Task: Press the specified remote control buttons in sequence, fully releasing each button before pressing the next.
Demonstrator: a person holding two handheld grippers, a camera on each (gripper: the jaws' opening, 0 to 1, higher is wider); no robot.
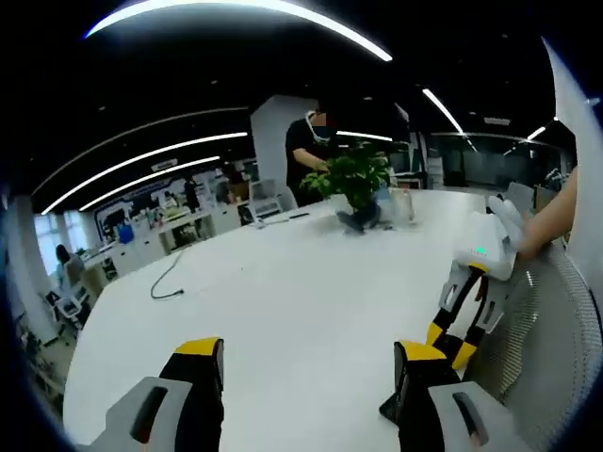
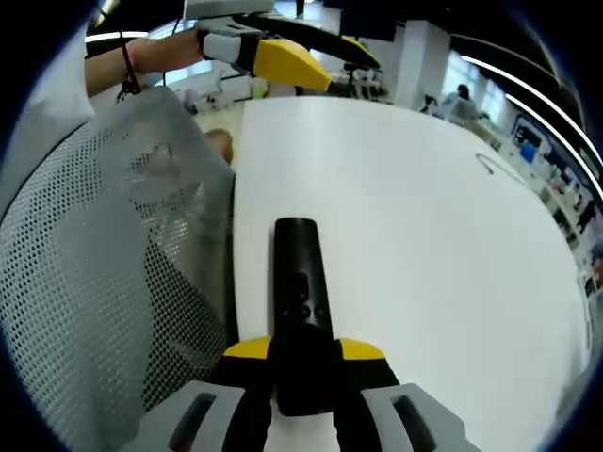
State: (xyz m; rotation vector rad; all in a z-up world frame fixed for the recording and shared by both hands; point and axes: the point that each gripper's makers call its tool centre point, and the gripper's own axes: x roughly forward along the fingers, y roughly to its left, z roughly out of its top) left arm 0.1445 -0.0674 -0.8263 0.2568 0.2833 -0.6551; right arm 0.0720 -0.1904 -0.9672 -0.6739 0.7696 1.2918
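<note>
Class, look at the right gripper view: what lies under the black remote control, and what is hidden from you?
The black remote control lies on the white table, its near end between the right gripper's jaws. The tabletop directly beneath it and the remote's underside are covered, so unseen.

No legible text, label, brand, number or sign found. The remote control (image 2: 301, 301) shows buttons, but their markings are too small and blurred to read. Background office signage is illegible.

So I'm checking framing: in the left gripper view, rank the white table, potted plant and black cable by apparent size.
1. White table, spanning most of the view.
2. Potted plant, far across the table, so distance shrinks it.
3. Black cable, a thin line; its length rivals the plant's width.
</note>
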